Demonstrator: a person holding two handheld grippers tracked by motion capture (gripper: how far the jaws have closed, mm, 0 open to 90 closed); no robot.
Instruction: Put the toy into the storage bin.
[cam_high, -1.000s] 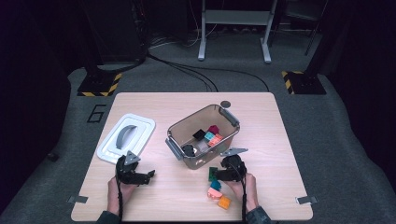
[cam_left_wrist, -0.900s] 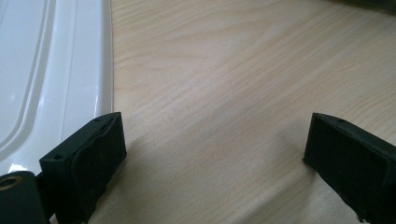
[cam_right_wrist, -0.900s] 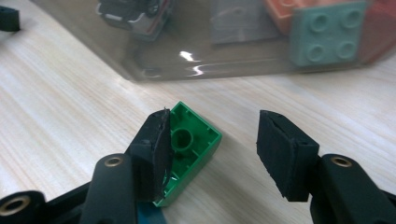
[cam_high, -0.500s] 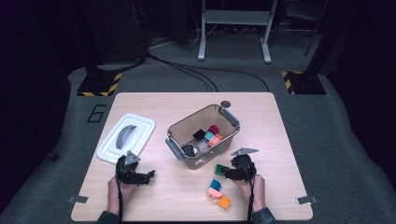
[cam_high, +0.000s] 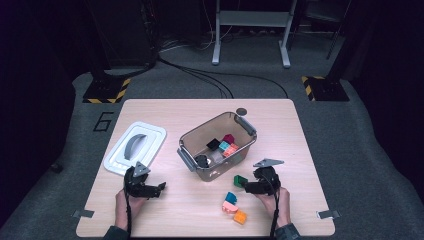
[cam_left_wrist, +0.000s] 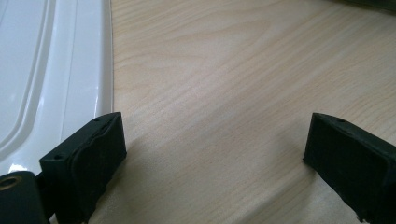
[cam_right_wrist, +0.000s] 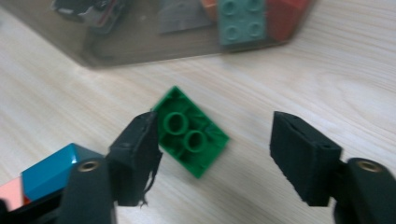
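Green brick (cam_right_wrist: 191, 133) lies upside down mid-frame on the tabletop (cam_right_wrist: 327, 70); right gripper (cam_right_wrist: 215, 156) jaws, just widened, stand apart, so it looks released.

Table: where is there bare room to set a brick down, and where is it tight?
Bare wood lies on the table beyond the white lid and bin, along the right edge past the right gripper, and between the left gripper and the loose bricks. It is crowded around the green brick before the bin.
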